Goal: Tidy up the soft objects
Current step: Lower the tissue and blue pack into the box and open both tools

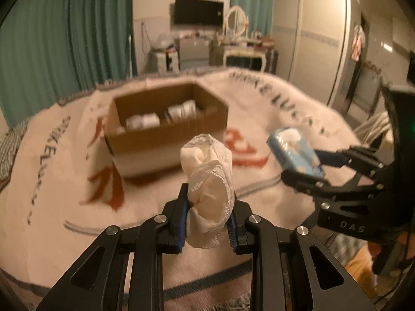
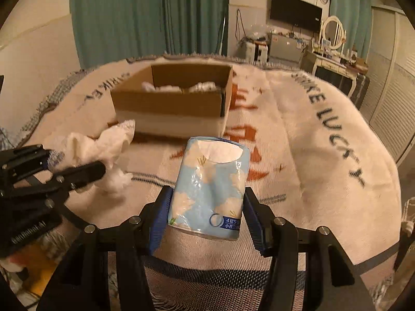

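My left gripper (image 1: 207, 207) is shut on a cream lace-trimmed cloth (image 1: 208, 178), held above the blanket in front of the cardboard box (image 1: 166, 134). My right gripper (image 2: 206, 207) is shut on a blue tissue pack (image 2: 211, 189), also held above the blanket. The left wrist view shows the right gripper (image 1: 308, 165) with the tissue pack (image 1: 293, 150) to the right of the box. The right wrist view shows the left gripper (image 2: 77, 165) with the cloth (image 2: 103, 150) at the left. The open box (image 2: 171, 103) holds several white soft items (image 2: 179, 87).
A cream blanket (image 1: 272, 108) with dark and red lettering covers the bed under the box. Teal curtains (image 1: 64, 39), a wall TV (image 1: 198, 11), a dressing table with a mirror (image 1: 238, 44) and a wardrobe (image 1: 308, 41) stand beyond the bed.
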`<action>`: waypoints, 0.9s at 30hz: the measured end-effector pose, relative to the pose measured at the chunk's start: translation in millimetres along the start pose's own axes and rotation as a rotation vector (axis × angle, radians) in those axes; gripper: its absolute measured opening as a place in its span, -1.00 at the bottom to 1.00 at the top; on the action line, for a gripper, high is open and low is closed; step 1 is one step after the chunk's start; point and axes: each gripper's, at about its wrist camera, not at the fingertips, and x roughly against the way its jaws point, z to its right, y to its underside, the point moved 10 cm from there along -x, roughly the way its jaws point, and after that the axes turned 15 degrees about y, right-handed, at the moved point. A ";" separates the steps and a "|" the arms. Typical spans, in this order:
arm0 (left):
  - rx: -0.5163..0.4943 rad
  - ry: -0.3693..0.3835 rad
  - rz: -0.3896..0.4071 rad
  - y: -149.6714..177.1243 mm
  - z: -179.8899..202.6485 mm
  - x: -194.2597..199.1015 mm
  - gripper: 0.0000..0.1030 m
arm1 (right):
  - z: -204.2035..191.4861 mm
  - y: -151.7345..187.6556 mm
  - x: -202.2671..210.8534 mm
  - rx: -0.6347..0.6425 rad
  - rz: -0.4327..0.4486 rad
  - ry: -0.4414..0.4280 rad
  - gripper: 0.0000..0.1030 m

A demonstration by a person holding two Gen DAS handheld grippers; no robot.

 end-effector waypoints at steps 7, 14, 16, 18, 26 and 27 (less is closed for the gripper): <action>-0.036 -0.014 0.099 -62.8 -12.5 28.6 -0.53 | 2.1 -62.8 23.8 0.005 0.103 -0.020 0.05; -0.046 -0.057 0.153 -117.2 -46.8 26.0 -0.53 | -5.7 -140.6 20.1 0.006 0.191 -0.052 0.05; -0.041 -0.056 0.160 -130.9 -57.3 20.7 -0.53 | -8.0 -163.0 13.0 0.008 0.209 -0.055 0.05; -0.031 -0.046 0.162 -143.7 -68.1 12.8 -0.53 | -10.0 -178.7 4.8 0.007 0.214 -0.066 0.05; 0.009 -0.029 0.111 -161.8 -105.1 -46.3 -0.53 | -25.2 -224.5 -57.8 0.009 0.184 -0.090 0.05; 0.011 -0.034 0.100 -160.2 -109.5 -55.0 -0.53 | -28.6 -226.2 -68.0 0.014 0.173 -0.090 0.05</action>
